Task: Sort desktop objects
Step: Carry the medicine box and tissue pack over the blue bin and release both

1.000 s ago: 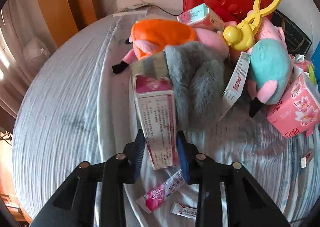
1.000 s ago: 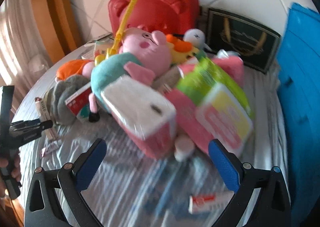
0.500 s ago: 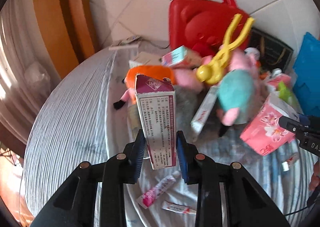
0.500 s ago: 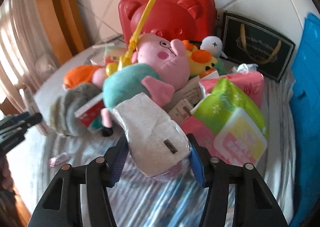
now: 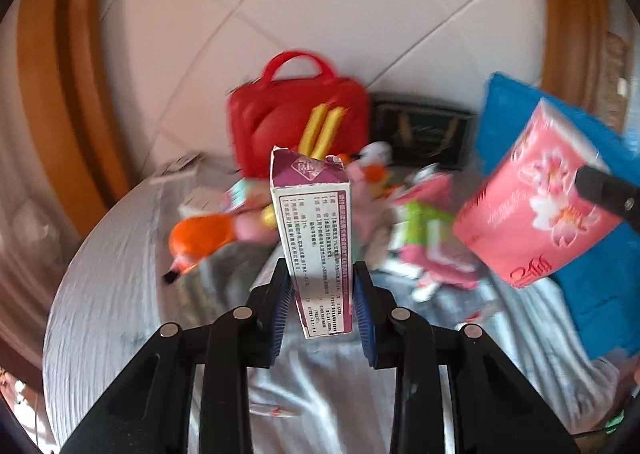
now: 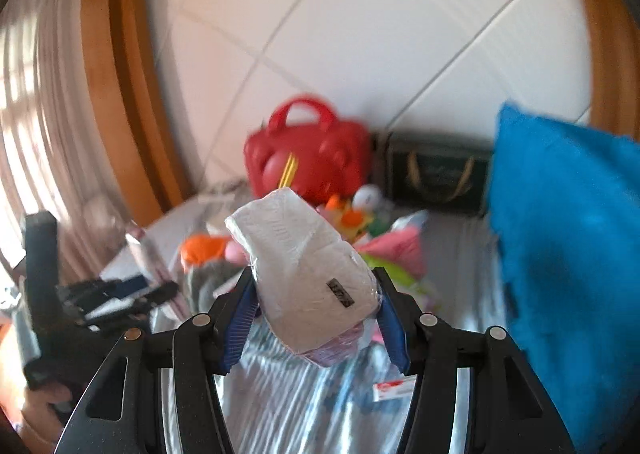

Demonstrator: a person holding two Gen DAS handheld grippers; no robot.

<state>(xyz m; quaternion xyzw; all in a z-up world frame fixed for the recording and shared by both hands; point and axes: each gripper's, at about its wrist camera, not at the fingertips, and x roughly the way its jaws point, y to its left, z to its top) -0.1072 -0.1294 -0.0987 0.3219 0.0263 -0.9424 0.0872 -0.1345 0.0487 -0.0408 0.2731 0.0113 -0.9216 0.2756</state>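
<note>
Grippers both hold cargo above the cluttered table (image 5: 120, 294): the left gripper (image 5: 322, 308) is clamped on an upright purple-and-white carton (image 5: 316, 246), the right gripper (image 6: 316, 314) on a wrapped tissue pack (image 6: 308, 274). Far behind lies a red bag (image 5: 296, 121).

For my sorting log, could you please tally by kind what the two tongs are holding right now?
box: 1, in the left tongs
tissue pack: 1, in the right tongs
Total: 2
</note>
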